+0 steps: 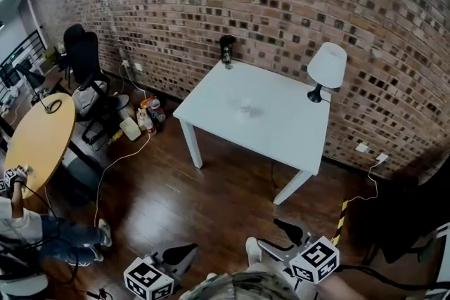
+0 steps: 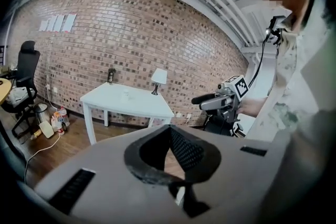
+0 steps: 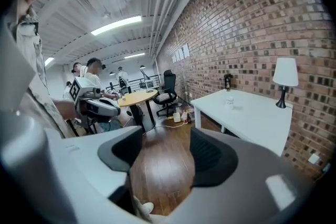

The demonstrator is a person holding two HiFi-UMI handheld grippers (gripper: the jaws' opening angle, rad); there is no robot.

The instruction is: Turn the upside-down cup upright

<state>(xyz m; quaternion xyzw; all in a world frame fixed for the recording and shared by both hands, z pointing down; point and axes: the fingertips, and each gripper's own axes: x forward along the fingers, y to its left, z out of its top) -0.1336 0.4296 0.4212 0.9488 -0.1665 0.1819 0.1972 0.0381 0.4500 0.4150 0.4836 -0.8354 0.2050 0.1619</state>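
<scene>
The left gripper (image 2: pixel 169 131) has its jaws drawn together at the tips, with nothing between them. The right gripper (image 3: pixel 165 136) has its jaws apart, and only wooden floor shows in the gap. In the head view both are held low and close to the person's body, well back from the white table (image 1: pixel 281 133). The cup (image 1: pixel 244 107), small and pale, stands alone near the middle of the tabletop. It is too small in every view to tell whether its mouth faces up or down. A white table lamp (image 1: pixel 327 67) stands at the far right corner and a dark bottle-like object (image 1: pixel 226 50) at the far edge. Both are well apart from the cup, so the near side of the table is open. In the inspector's judgement the scene fits two stages equally: a stand-off from a cup that is mouth-down, or one from a cup already standing mouth-up. In either case, good practice is to read the rim from closer range before deciding on any grip. The person should also mind the white cable (image 1: pixel 119 158) on the floor left of the table, and keep both grippers off the lamp side. A cup this light would probably slide or tip if nudged rather than squarely gripped.
</scene>
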